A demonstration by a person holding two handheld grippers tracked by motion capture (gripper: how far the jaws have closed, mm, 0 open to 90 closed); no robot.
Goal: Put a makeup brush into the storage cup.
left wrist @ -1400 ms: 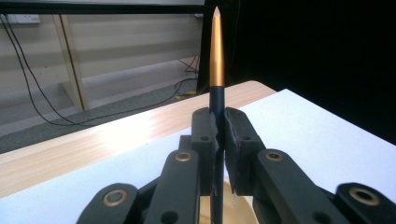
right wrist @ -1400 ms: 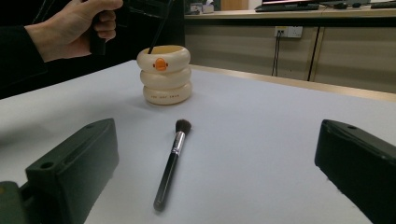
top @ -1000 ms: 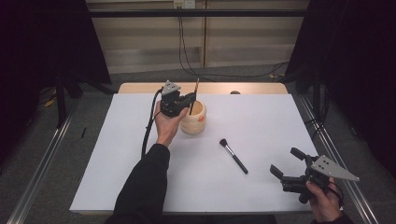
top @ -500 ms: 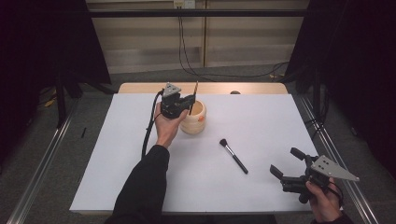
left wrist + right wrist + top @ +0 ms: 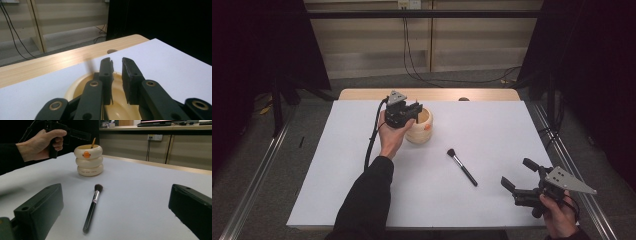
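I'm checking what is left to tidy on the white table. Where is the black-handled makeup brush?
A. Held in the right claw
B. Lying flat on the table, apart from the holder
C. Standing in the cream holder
B: the makeup brush lies flat on the white table, apart from the cream holder and ahead of the open right claw.

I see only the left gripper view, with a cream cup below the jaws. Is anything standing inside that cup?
Observer: Yes. In the right gripper view, a thin wooden stick leans inside the cup.
Operator: What else lies on the table?
Observer: A black makeup brush lies flat on the white table, apart from the cup, with its bristles toward the cup.
Operator: How is the right gripper?
Observer: The right gripper is open and empty, near the table's front right corner.
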